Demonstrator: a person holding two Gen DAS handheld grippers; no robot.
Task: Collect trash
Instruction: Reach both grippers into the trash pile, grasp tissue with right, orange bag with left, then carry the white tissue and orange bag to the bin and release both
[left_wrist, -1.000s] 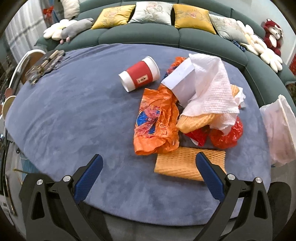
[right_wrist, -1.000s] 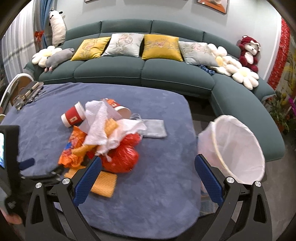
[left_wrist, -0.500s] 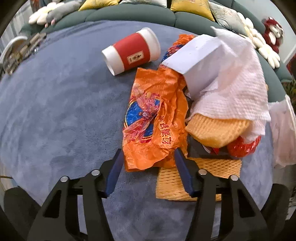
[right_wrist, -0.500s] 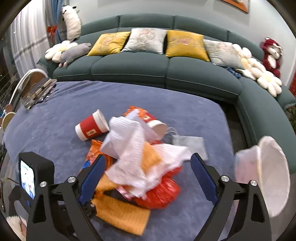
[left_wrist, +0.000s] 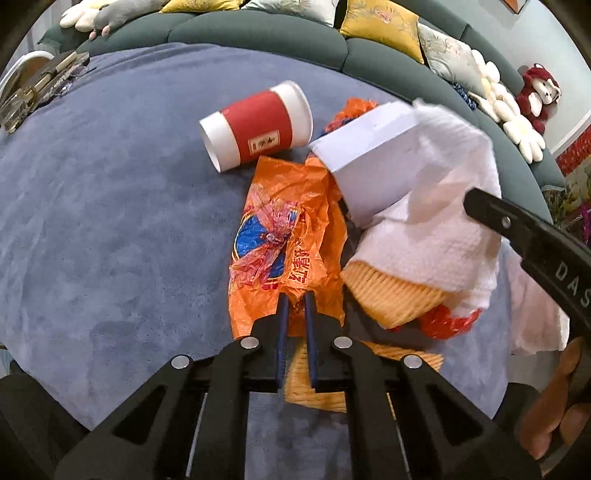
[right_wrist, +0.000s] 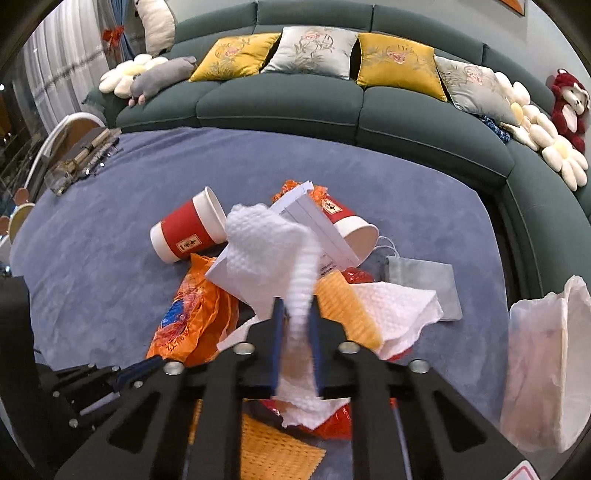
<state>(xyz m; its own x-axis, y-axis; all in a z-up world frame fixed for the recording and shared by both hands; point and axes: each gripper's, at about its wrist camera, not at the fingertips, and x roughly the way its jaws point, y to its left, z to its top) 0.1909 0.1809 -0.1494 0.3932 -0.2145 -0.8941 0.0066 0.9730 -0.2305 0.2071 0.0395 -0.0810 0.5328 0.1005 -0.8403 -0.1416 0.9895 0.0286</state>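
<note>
Your left hand-held gripper (left_wrist: 295, 306) is closing its blue pads on the near edge of the crumpled orange plastic bag (left_wrist: 284, 236), which lies flat on the blue-grey velvet tabletop (left_wrist: 110, 221); pinching an edge appears intended to let you peel the thin film off the cloth. Your right hand-held gripper (right_wrist: 295, 325) is pressed together on a twisted fold of the white embossed paper towel (right_wrist: 266, 251), which sits on top of the heap, so it is probably the first piece to lift clear. The remaining trash stays piled at the tabletop centre: a red-and-white paper cup (left_wrist: 258, 125) on its side, a white folded paper sheet (left_wrist: 369, 162), orange foam netting (left_wrist: 391, 299) and red crinkled plastic (left_wrist: 447, 321). The white-lined waste bin (right_wrist: 546, 369) stands just beside the tabletop's right edge, within easy reach for disposal. Readable text: red Chinese characters on the bag, a small unreadable label on the cup, and "DAS" on the right gripper's arm.
</note>
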